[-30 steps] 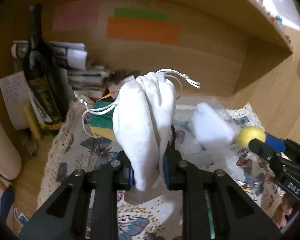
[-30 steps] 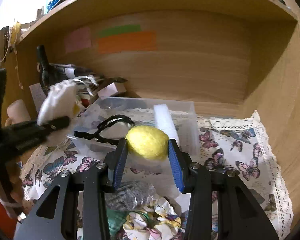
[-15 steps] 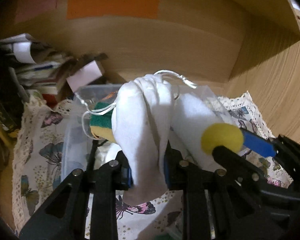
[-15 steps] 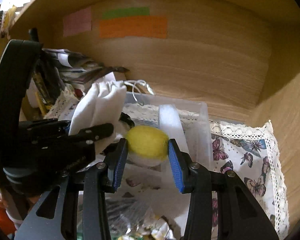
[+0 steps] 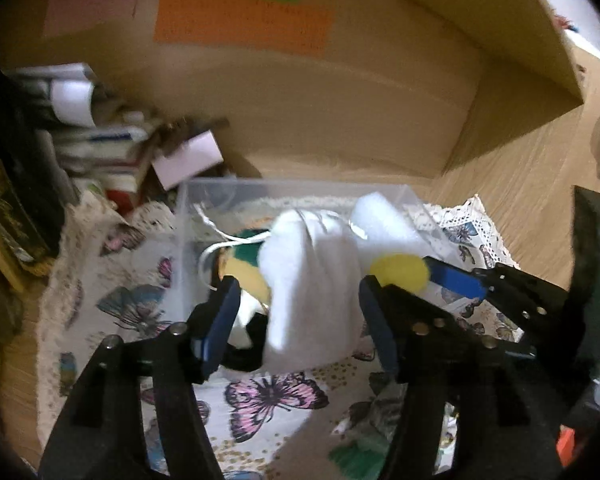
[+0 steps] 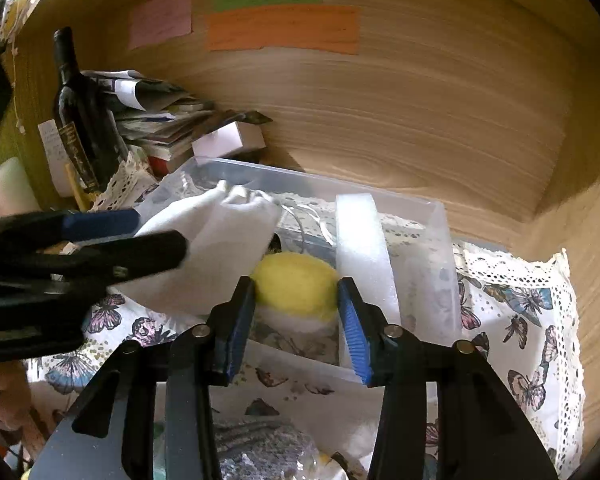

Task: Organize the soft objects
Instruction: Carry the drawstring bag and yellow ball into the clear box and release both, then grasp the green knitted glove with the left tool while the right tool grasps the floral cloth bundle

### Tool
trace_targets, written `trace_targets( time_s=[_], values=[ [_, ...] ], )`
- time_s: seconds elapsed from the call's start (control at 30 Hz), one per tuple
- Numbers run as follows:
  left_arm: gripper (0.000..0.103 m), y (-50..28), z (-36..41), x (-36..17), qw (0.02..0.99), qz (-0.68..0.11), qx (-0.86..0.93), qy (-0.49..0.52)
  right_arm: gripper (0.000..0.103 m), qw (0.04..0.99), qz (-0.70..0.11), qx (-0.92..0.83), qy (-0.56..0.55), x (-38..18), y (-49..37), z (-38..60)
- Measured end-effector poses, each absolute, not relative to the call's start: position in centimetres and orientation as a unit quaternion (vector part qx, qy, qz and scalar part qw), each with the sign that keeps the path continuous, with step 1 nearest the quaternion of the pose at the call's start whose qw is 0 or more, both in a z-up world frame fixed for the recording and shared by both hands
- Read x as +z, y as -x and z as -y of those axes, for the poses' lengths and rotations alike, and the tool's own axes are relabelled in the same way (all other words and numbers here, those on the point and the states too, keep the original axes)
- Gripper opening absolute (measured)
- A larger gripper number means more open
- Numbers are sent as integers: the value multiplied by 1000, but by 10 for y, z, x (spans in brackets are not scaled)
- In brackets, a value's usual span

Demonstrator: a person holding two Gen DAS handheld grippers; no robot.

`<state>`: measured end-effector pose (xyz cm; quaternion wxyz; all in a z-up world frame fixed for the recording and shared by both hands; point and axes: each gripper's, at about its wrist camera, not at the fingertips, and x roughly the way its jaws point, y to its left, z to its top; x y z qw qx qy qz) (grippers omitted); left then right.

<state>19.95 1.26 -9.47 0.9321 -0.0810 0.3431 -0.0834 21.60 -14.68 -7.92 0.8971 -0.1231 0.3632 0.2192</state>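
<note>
While the dark wine bottle point(image 6: 78, 116) stands upright at the far left against the wooden back wall, a stack of papers and books point(image 6: 156, 120) leans beside it, with a small white box point(image 6: 228, 140) lying just to its right. Three coloured paper labels point(image 6: 284, 28), pink, green and orange, are stuck on the wall above. Next along, the left gripper point(image 5: 300, 312) has its jaws spread wide, and the white drawstring pouch point(image 5: 312, 280) sits between them over the near edge of the clear plastic bin point(image 5: 220, 190); the pouch is blurred, and whether either blue pad touches it cannot be told. Behind the pouch, inside the bin, lies a green and yellow sponge point(image 5: 244, 264), with the pouch's white cord point(image 5: 216, 240) looping over it. Further right, the right gripper point(image 6: 296, 312) is closed on the yellow ball point(image 6: 296, 284), pinching it from both sides above the bin's near wall. Just right of the ball a white foam block point(image 6: 360, 248) rests inside the bin, leaning along its right side. The bin stands on a butterfly-print cloth point(image 6: 520, 340) with a lace edge, spread over the wooden bench point(image 5: 520, 184)
</note>
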Motion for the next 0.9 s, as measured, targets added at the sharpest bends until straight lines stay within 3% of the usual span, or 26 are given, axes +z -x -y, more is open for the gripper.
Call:
trace_targets(
  time_s=[0.17, 0.37, 0.53, 0.9],
  values=[
    [68, -178, -26, -85, 942, -323, -58, 65, 60, 895, -363, 222, 129, -77, -208, 145],
    [70, -151, -32, -87, 945, -323, -43, 43, 66, 908, -337, 210, 135, -62, -183, 154],
    [84, -130, -20, -91, 946, -318, -53, 37, 68, 918, -322, 193, 128, -51, -157, 176],
    [90, -101, 18, -126, 929, -360, -87, 21, 68, 904, -372, 188, 92, -82, -116, 206]
  ],
)
